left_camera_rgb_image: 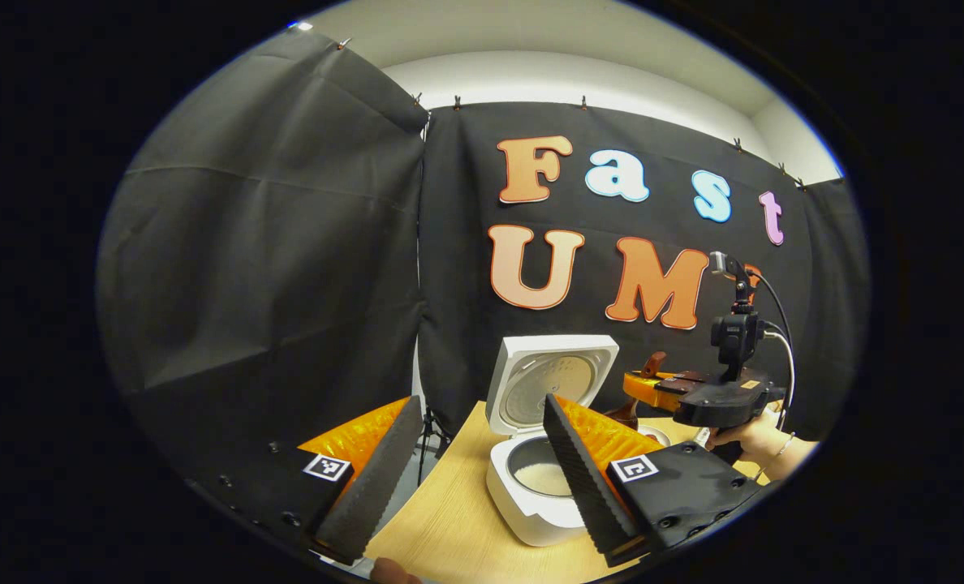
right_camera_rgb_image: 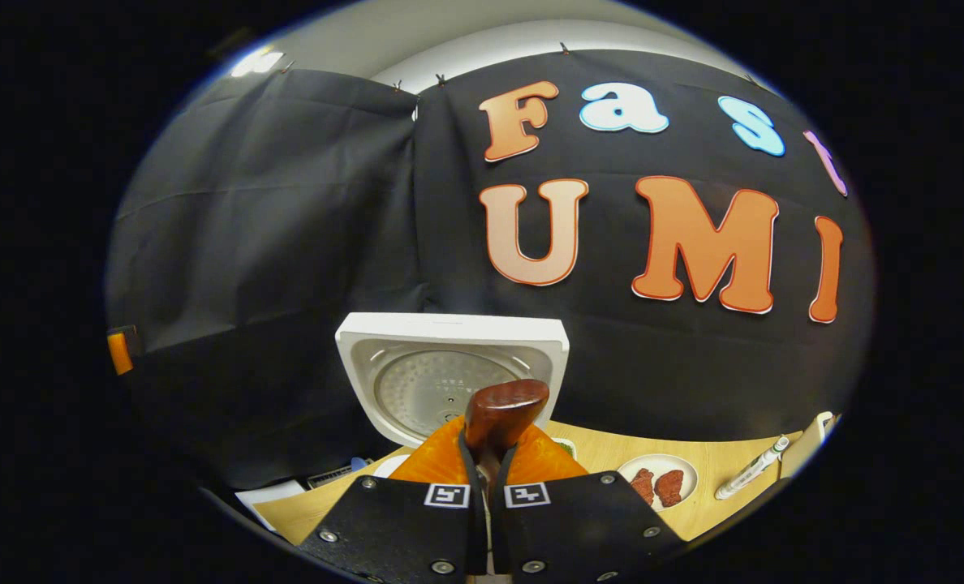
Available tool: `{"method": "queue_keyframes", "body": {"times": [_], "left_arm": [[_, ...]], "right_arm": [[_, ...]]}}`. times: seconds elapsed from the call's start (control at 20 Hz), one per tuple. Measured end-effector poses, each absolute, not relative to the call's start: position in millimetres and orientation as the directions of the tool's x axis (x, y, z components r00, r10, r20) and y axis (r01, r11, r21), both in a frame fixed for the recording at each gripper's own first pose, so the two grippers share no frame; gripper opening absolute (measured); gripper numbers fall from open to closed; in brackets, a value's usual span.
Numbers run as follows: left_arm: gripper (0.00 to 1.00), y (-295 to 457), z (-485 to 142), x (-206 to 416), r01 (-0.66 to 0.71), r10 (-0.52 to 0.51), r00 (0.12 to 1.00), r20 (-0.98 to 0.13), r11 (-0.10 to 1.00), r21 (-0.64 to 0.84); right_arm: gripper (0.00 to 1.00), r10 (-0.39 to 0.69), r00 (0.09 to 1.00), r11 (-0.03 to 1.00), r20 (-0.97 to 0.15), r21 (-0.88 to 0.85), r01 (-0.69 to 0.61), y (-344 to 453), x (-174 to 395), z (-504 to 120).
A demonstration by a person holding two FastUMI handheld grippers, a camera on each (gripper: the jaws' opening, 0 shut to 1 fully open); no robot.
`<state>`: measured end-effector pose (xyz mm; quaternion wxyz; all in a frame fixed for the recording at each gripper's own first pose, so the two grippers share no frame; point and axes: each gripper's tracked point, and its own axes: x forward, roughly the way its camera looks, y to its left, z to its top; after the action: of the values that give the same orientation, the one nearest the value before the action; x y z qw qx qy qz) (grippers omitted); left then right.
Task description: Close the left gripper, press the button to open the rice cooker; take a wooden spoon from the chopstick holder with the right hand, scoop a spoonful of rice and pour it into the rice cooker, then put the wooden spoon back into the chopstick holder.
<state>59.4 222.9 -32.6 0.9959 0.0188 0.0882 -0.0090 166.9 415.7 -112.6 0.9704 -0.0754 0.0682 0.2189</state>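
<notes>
Cooker [left_camera_rgb_image: 540,454] on a wooden surface [left_camera_rgb_image: 449,519], lid [left_camera_rgb_image: 551,381] standing upright and open, white rice [left_camera_rgb_image: 543,478] in the pot. The left gripper [left_camera_rgb_image: 482,454] hovers in front of it, jaws wide apart and empty. The right gripper [right_camera_rgb_image: 487,454], held by a hand [left_camera_rgb_image: 754,442] to the cooker's right, has its jaws clamped on a wooden spoon [right_camera_rgb_image: 502,414], raised before the lid. A small plate [right_camera_rgb_image: 667,478] and a marker [right_camera_rgb_image: 751,469] lie on the surface at right.

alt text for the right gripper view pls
The right gripper is shut on a wooden spoon, its bowl raised in front of the open white rice cooker lid. Behind, on the wooden table, sit a small plate of reddish pieces and a marker.
</notes>
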Motion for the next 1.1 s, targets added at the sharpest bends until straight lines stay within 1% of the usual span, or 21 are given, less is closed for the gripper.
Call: {"method": "queue_keyframes", "body": {"times": [0.2, 0.3, 0.5, 0.7, 0.95, 1.1], "left_arm": [[1.00, 225.8, -35.4, 60.7, 0.018, -0.011, 0.983, -0.181, 0.999, 0.038], [1.00, 224.2, -34.2, 62.4, 0.021, -0.014, 0.983, -0.182, 0.999, 0.038], [1.00, 217.1, -34.4, 63.0, 0.039, -0.032, 0.983, -0.183, 0.999, 0.036], [1.00, 204.2, -29.4, 66.5, 0.062, -0.056, 0.983, -0.174, 0.998, 0.031], [1.00, 190.0, -25.1, 69.7, 0.090, -0.087, 0.983, -0.162, 0.996, 0.013], [1.00, 180.4, -20.9, 71.5, 0.106, -0.104, 0.982, -0.156, 0.994, 0.002]], "right_arm": [[0.01, 0.434, 0.887, 0.862, -0.160, -0.212, -0.460, 427.5, 155.6, -117.7], [0.01, 0.433, 0.887, 0.865, -0.162, -0.203, -0.460, 423.9, 154.4, -119.2], [0.02, 0.400, 0.903, 0.902, -0.155, -0.109, -0.418, 405.0, 154.0, -111.1], [0.01, 0.380, 0.913, 0.925, -0.146, 0.078, -0.372, 374.3, 146.3, -98.2], [0.02, 0.326, 0.933, 0.924, -0.150, 0.258, -0.281, 307.1, 129.0, -86.9], [0.01, 0.254, 0.955, 0.926, -0.152, 0.324, -0.194, 250.6, 116.9, -93.2]]}}
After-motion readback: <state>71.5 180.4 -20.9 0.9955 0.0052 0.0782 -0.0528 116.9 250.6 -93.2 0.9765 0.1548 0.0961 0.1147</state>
